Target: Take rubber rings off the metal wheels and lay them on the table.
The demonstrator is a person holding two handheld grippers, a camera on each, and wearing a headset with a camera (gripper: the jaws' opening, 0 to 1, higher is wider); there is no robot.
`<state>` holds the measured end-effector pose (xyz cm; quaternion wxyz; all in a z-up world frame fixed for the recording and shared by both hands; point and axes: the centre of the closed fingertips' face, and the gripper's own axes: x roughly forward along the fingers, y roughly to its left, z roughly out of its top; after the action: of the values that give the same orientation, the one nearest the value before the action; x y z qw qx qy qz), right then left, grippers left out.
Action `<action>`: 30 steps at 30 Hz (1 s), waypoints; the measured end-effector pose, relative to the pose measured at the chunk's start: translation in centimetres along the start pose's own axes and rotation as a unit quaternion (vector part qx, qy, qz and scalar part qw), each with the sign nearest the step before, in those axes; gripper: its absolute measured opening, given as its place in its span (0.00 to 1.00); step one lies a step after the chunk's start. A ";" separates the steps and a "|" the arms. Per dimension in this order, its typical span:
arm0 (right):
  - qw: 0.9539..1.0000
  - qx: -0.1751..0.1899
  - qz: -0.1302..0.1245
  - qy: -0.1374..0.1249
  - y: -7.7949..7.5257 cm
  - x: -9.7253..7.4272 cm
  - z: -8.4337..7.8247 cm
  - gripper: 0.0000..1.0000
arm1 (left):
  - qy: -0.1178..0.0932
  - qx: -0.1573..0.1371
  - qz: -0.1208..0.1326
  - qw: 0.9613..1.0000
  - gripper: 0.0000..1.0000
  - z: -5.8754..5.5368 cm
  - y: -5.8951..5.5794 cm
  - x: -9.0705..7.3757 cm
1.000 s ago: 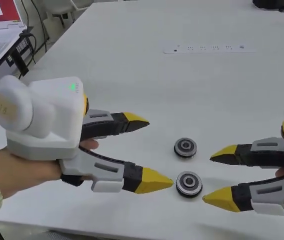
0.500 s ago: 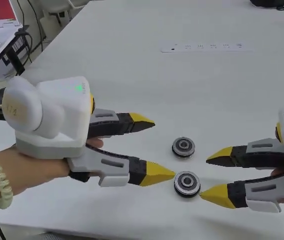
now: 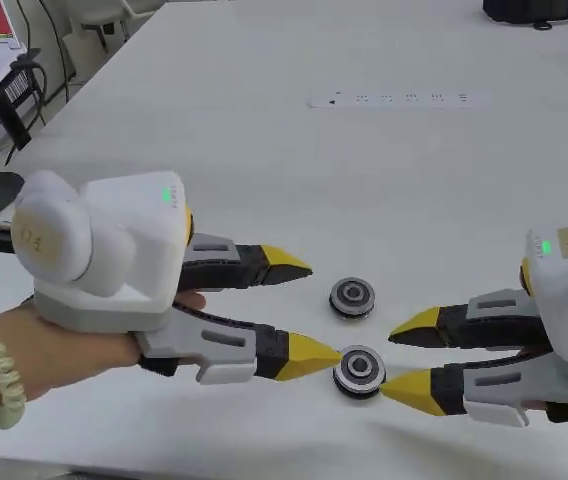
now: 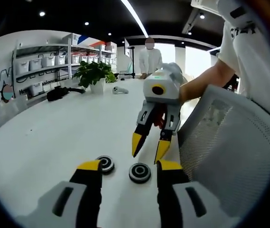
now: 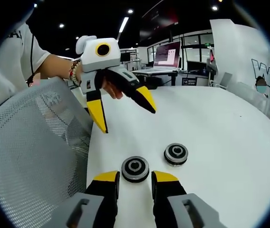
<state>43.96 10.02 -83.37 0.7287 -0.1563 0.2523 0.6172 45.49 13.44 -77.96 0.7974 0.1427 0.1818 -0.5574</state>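
Note:
Two metal wheels with black rubber rings lie flat on the white table (image 3: 264, 150). The near wheel (image 3: 359, 369) sits between both grippers; the far wheel (image 3: 352, 297) is just behind it. My left gripper (image 3: 322, 312) is open, its lower yellow tip almost touching the near wheel's left side. My right gripper (image 3: 389, 358) is open too, its lower tip close to that wheel's right side. In the left gripper view the near wheel (image 4: 139, 172) lies between my jaws, the far wheel (image 4: 105, 164) beside it. In the right gripper view the near wheel (image 5: 135, 168) sits just ahead of my tips, with the far wheel (image 5: 176, 154) to its right.
A white power strip (image 3: 399, 100) lies farther back on the table. The table's front edge runs just below the grippers. A grey mesh chair back (image 4: 230, 137) stands close to that edge. A dark object (image 3: 539, 12) rests at the far right.
Both grippers have closed in on the near wheel from either side: the right one moved left, the left one moved right. The head camera has shifted slightly.

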 end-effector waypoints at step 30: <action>1.000 0.023 0.006 0.016 -0.3 1.1 -1.5 0.18 | 0.050 0.046 -0.046 0.997 0.11 -3.7 -1.8 4.5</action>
<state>44.17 10.11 -85.24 0.7245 -0.1481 0.2792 0.6126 44.76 10.64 -83.36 0.7537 0.1982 0.2018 -0.5932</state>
